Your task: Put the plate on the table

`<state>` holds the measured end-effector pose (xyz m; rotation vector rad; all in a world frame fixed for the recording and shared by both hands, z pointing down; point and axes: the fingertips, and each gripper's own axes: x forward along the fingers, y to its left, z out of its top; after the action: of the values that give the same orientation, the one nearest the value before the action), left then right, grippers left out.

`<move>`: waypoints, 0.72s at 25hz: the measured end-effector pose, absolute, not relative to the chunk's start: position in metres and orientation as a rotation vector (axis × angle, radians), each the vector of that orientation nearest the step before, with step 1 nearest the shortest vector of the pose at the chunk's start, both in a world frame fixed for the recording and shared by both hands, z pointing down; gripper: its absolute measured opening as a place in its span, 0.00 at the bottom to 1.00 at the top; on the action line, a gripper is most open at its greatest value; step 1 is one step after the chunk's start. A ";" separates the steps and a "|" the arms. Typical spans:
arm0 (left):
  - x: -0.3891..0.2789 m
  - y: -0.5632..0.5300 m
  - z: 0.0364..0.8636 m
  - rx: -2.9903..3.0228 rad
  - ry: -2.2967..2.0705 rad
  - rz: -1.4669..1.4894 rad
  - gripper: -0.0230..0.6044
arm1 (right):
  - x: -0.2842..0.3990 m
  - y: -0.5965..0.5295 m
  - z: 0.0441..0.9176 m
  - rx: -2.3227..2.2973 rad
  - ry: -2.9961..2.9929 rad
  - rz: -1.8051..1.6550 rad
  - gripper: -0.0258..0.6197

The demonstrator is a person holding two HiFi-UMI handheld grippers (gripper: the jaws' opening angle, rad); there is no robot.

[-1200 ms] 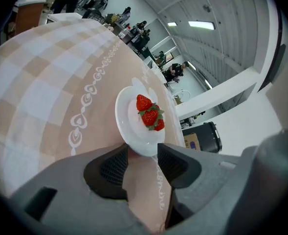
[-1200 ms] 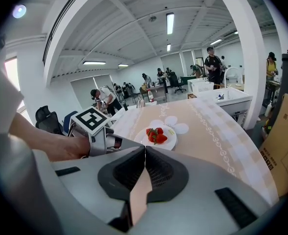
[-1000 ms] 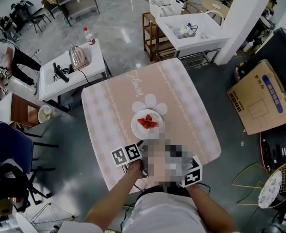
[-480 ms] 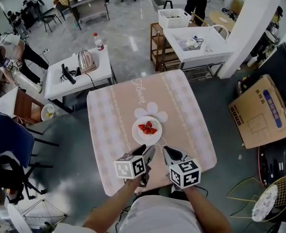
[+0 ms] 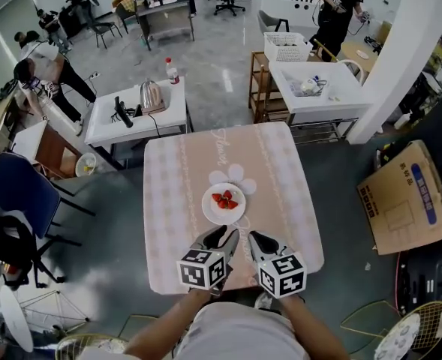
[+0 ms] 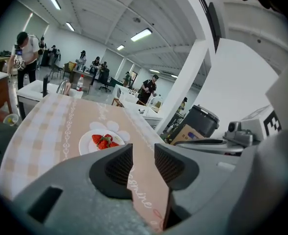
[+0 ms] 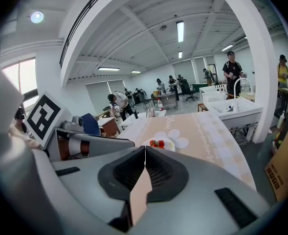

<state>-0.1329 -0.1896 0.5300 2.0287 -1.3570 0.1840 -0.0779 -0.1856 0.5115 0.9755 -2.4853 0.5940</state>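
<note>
At left, left gripper (image 5: 222, 236) over the table's (image 5: 168, 201) near part; fingers (image 6: 118, 166) spread, just been narrowing, nothing between them. Centre: plate (image 5: 224, 203) with strawberries (image 5: 225, 199) flat on the table, just beyond both grippers, untouched. At right, right gripper (image 5: 255, 238); fingers (image 7: 158, 173) pressed together, empty.

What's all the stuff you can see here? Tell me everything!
table: one, pink checked cloth, centre
plate: one, white, middle of table
strawberries: few, red, on plate
flower shape: one, white, just beyond plate
side table: one, white, beyond main table
kettle: one, silver, on side table
bottle: one, red-capped, on side table
cardboard box: one, brown, floor, right
chair: one, blue, left
left gripper: one, grey, near table edge; open, jaws just been closing, nothing between
right gripper: one, grey, beside it; shut, empty
</note>
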 end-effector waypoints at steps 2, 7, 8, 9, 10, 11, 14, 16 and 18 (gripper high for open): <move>-0.130 -0.184 0.524 2.025 -1.387 0.179 0.26 | -0.077 -0.180 0.506 0.948 -2.508 0.572 0.05; -0.122 -0.164 0.513 2.014 -1.451 0.192 0.22 | -0.073 -0.168 0.496 0.913 -2.558 0.570 0.05; -0.120 -0.160 0.511 2.018 -1.466 0.193 0.21 | -0.072 -0.166 0.493 0.908 -2.572 0.563 0.04; -0.118 -0.156 0.508 2.021 -1.483 0.190 0.20 | -0.072 -0.163 0.490 0.900 -2.586 0.557 0.05; -0.116 -0.152 0.505 2.023 -1.501 0.186 0.19 | -0.072 -0.160 0.488 0.889 -2.599 0.551 0.05; -0.115 -0.149 0.502 2.025 -1.518 0.184 0.18 | -0.072 -0.156 0.485 0.877 -2.611 0.547 0.04; -0.108 -0.141 0.494 2.038 -1.555 0.187 0.16 | -0.068 -0.149 0.477 0.854 -2.643 0.543 0.04; -0.101 -0.138 0.489 2.051 -1.563 0.185 0.14 | -0.064 -0.146 0.472 0.853 -2.660 0.534 0.04; -0.096 -0.135 0.486 2.064 -1.572 0.188 0.11 | -0.060 -0.144 0.468 0.854 -2.674 0.520 0.04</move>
<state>-0.0956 -0.1348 0.4859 2.0641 -1.5715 0.1882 -0.0595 -0.1444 0.4677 0.8536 -2.6740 0.5203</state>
